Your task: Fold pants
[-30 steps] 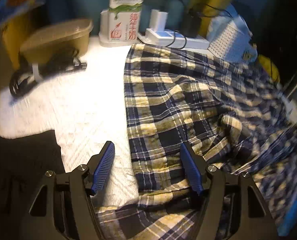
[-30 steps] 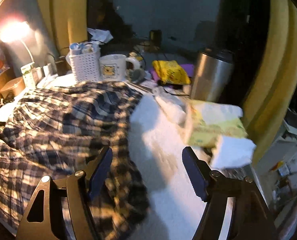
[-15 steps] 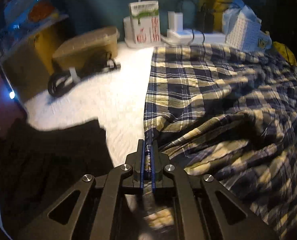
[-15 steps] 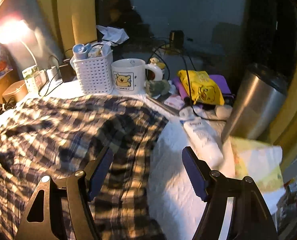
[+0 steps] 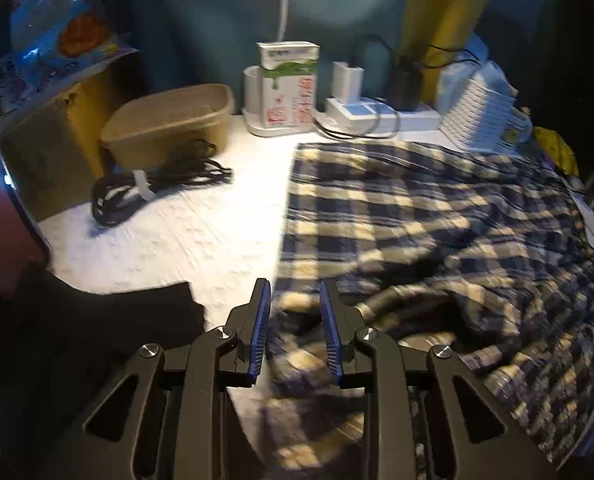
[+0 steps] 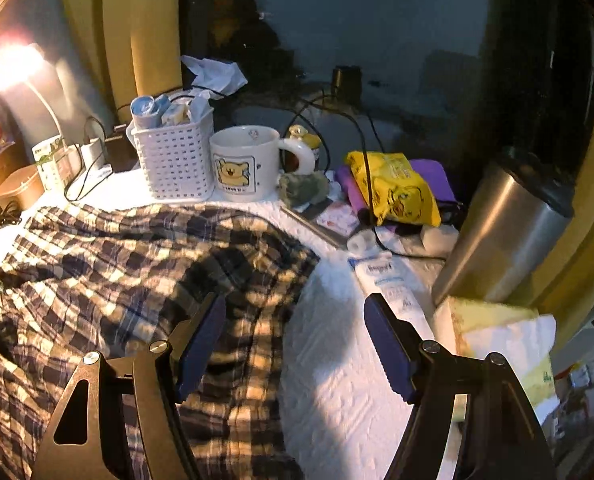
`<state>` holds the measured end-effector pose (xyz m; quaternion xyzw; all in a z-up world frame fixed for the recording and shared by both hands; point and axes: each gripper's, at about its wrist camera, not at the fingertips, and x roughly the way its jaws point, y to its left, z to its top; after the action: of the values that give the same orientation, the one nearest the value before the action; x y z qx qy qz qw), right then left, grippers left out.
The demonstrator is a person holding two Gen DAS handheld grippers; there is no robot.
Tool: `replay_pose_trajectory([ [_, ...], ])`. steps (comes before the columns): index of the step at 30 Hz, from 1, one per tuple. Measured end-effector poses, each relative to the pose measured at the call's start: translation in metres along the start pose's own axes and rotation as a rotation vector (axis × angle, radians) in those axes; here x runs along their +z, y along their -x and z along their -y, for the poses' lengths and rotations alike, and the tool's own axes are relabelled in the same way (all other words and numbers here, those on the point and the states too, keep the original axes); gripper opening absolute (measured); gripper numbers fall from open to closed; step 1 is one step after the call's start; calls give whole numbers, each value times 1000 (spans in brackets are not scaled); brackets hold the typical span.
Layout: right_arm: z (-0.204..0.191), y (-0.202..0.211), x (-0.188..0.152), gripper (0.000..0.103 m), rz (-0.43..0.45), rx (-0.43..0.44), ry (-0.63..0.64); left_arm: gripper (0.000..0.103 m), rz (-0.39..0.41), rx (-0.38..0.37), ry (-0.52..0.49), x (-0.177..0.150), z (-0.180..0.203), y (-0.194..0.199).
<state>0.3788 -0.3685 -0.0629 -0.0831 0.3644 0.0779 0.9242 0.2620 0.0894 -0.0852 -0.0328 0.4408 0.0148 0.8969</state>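
Blue and cream plaid pants (image 5: 417,232) lie spread on a white quilted surface (image 5: 185,232), rumpled near me. My left gripper (image 5: 295,300) hangs over the pants' near left edge, its blue pads a small gap apart, with bunched plaid fabric below and between them but not pinched. In the right wrist view the pants (image 6: 137,264) fill the left side. My right gripper (image 6: 295,320) is wide open above the pants' right edge, nothing between its fingers.
A black cloth (image 5: 97,328) lies at the near left. A coiled black cable (image 5: 145,188), a tan tub (image 5: 169,120), a carton (image 5: 289,84) and a power strip (image 5: 377,116) line the back. A white basket (image 6: 173,160), mug (image 6: 249,164), steel canister (image 6: 509,232), tube (image 6: 389,284) and tissue pack (image 6: 505,340) crowd the right.
My left gripper shut on the pants' left edge half a second ago and has now parted, letting the fabric drop. My right gripper stayed open and moved forward along the right edge.
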Motion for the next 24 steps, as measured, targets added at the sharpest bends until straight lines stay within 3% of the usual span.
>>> replay_pose_trajectory([
  [6, 2, 21, -32, 74, -27, -2, -35, 29, -40, -73, 14, -31, 11, 13],
  [8, 2, 31, -45, 74, -35, -5, -43, 61, -39, -89, 29, -43, 11, 21],
  [10, 5, 39, -60, 74, -49, -7, -62, 70, -33, -104, 50, -56, 9, 31],
  [16, 9, 61, -100, 74, -86, -22, -102, 70, -74, -177, 38, -96, 11, 50],
  [20, 3, 81, -114, 74, -79, -16, -89, 70, -157, -210, 62, -126, 23, 51],
  [24, -2, 92, -132, 73, -88, -9, -90, 70, -116, -158, 24, -156, 42, 74],
])
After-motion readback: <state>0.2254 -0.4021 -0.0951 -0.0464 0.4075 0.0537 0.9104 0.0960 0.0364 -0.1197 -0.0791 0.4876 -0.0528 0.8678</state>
